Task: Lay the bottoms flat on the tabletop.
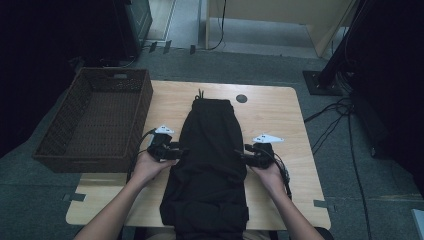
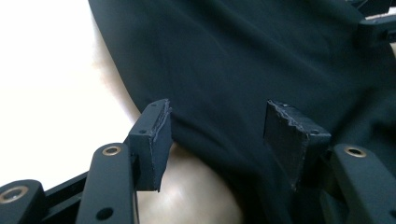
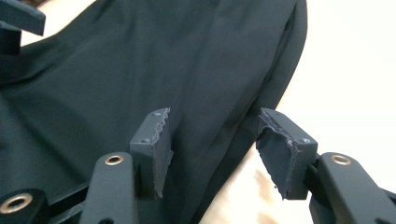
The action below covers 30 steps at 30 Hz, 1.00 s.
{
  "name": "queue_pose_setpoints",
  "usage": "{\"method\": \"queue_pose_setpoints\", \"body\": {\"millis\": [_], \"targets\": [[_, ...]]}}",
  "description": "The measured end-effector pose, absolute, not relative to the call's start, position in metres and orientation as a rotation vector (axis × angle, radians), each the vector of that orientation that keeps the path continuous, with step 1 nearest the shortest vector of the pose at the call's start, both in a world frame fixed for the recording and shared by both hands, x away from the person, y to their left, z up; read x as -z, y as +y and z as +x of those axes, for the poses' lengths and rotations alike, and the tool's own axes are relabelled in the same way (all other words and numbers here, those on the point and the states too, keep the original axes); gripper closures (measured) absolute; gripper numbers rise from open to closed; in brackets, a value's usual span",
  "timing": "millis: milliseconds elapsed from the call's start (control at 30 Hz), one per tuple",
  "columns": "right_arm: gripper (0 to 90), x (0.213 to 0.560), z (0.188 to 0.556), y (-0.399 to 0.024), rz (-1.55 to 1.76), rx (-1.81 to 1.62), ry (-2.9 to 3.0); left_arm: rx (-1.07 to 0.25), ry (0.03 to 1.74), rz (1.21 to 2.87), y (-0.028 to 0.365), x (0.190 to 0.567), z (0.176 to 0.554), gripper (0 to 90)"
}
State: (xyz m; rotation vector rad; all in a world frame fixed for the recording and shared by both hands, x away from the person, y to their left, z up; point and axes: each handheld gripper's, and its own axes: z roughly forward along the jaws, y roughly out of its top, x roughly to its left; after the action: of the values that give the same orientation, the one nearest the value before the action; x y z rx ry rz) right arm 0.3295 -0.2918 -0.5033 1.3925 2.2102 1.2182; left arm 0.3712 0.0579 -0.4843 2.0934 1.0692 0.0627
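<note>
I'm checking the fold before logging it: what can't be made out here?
- Black garment: near end cut off by the high view's bottom edge.
- Whether it is trousers or shorts: too dark to tell.
- Wicker basket: inside shadowed in the high view.
- Table: washed out in both gripper views.

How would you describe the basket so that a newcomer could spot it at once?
Start at the wooden table. The basket sits on its left edge, beside the black garment. It is the one dark brown woven thing there, rectangular and open-topped.
</note>
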Motion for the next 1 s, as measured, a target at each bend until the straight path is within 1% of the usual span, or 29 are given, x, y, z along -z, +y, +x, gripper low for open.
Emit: {"method": "queue_pose_setpoints", "body": {"millis": [67,200,300,433,500,600,633,667,700,800,833,1000], "targets": [[47.5,0.504,0.338,-0.289,1.379,-1.205,2.203,-0.076,1.078,2.097,0.056,0.487,0.382,41.7],[47.4,0.510,0.359,-0.283,1.371,-1.173,2.231,-0.079,1.116,2.100,0.052,0.493,0.402,41.9],[47.5,0.511,0.372,-0.280,1.393,-1.169,2.232,-0.073,1.136,2.083,0.049,0.496,0.410,43.0],[49.2,0.515,0.381,-0.275,1.376,-1.146,2.217,-0.083,1.143,2.102,0.046,0.501,0.411,53.1],[50.2,0.516,0.383,-0.273,1.377,-1.138,2.211,-0.065,1.145,2.110,0.046,0.502,0.411,64.3],[53.6,0.517,0.383,-0.271,1.380,-1.127,2.199,-0.087,1.149,2.109,0.046,0.503,0.409,78.0],[55.8,0.517,0.383,-0.271,1.381,-1.123,2.194,-0.091,1.141,2.118,0.047,0.503,0.408,80.9],[55.8,0.517,0.383,-0.271,1.381,-1.123,2.194,-0.091,1.141,2.118,0.047,0.503,0.408,84.6],[61.9,0.517,0.382,-0.271,1.372,-1.104,2.194,-0.090,1.130,2.122,0.048,0.504,0.406,86.9],[71.2,0.518,0.379,-0.273,1.374,-1.106,2.189,-0.082,1.118,2.129,0.049,0.504,0.402,88.7],[72.7,0.517,0.377,-0.273,1.383,-1.104,2.185,-0.075,1.115,2.130,0.048,0.504,0.401,88.8],[73.2,0.517,0.366,-0.275,1.363,-1.117,2.209,-0.062,1.088,2.159,0.049,0.502,0.389,89.1]]}}
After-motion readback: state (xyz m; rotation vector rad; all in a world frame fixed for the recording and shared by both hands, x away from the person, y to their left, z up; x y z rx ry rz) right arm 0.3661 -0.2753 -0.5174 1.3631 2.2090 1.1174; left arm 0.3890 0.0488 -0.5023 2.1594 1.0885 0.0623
